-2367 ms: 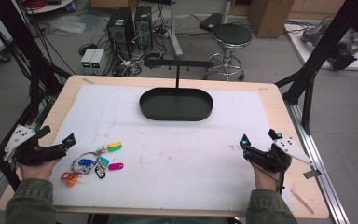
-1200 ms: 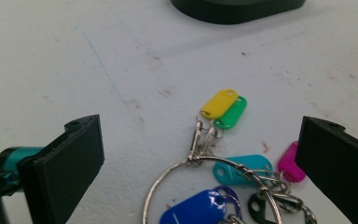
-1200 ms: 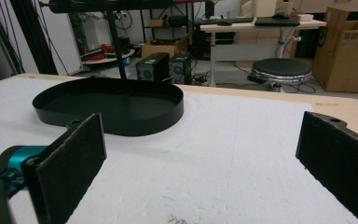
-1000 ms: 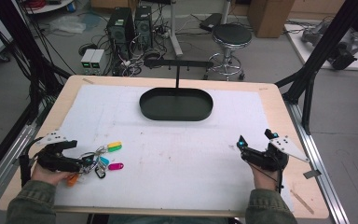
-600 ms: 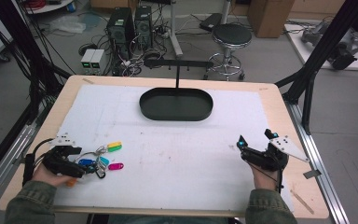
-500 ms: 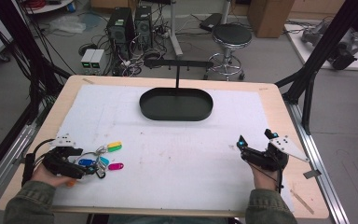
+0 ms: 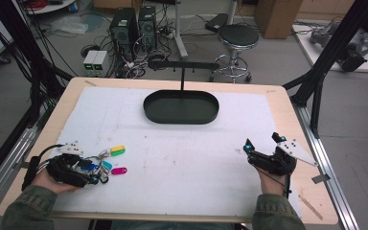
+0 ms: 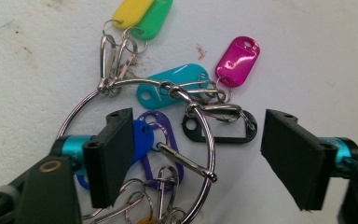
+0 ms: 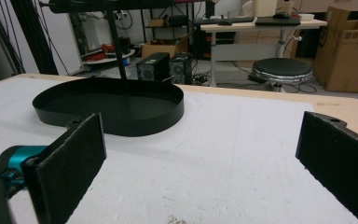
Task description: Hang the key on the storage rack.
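A bunch of keyring tags lies on the white mat at the front left: a large steel ring (image 8: 74, 119) carrying yellow (image 8: 131, 10), green (image 8: 157, 21), magenta (image 8: 237, 60), teal (image 8: 177, 84), blue (image 8: 142, 140) and black (image 8: 223, 133) tags. My left gripper (image 8: 198, 140) hangs over the bunch (image 7: 106, 164). Its jaws have just been closing, with the ring's wire and a clip between them, and the pads (image 8: 109, 156) stand clear of the metal. My right gripper (image 7: 261, 141) rests at the front right, open and with nothing between its jaws.
A black oval tray (image 7: 182, 120) stands at the back middle of the mat, with a thin black post and crossbar (image 7: 182, 79) behind it. The right gripper view has the tray's wall (image 9: 135, 121) ahead to the left. Bare wooden table edge (image 7: 316, 206) borders the mat.
My left gripper has slid right onto the bunch of tags, and its jaws have narrowed around the ring. The right gripper has kept still.
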A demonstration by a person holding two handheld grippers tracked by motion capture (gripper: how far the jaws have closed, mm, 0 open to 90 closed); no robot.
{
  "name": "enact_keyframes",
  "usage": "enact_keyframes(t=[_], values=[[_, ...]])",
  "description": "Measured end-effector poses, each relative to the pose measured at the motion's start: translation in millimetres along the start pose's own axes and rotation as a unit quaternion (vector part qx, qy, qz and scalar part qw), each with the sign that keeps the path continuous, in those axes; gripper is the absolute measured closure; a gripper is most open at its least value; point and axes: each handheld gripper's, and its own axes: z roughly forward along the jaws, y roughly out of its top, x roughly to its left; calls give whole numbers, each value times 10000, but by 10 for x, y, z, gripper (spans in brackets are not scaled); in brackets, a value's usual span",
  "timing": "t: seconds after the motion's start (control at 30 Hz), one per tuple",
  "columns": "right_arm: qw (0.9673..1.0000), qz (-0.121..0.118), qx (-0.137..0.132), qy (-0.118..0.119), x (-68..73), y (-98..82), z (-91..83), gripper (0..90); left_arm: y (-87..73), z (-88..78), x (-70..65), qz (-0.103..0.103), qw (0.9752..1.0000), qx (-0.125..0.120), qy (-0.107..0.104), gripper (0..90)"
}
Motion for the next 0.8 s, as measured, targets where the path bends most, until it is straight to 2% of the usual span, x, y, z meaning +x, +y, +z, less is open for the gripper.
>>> enact_keyframes(t=[0.13,0.47,0.5,0.53,0.57,0.6,0.63,0.8], values=[[10000,2,-5,-3,-1,0,0,5,27,9,-33,183,9997,118,68,356],[10000,16,-6,-22,1,1,-2,5,28,12,-42,241,9993,271,130,519],[10000,11,-9,-22,0,1,-3,5,33,18,-49,282,9990,304,176,542],[10000,-7,-20,-21,-3,2,-1,5,37,21,-56,345,9983,335,319,548],[10000,13,-8,-22,0,1,-1,5,37,21,-56,345,9983,335,319,562],[10000,3,-15,-38,-2,1,-2,5,43,26,-64,423,9972,399,461,589],[10000,-4,-26,-42,-4,1,-2,5,41,30,-69,469,9967,447,485,618],[10000,14,-10,-26,-2,1,2,5,68,37,-103,675,9955,542,387,746]])
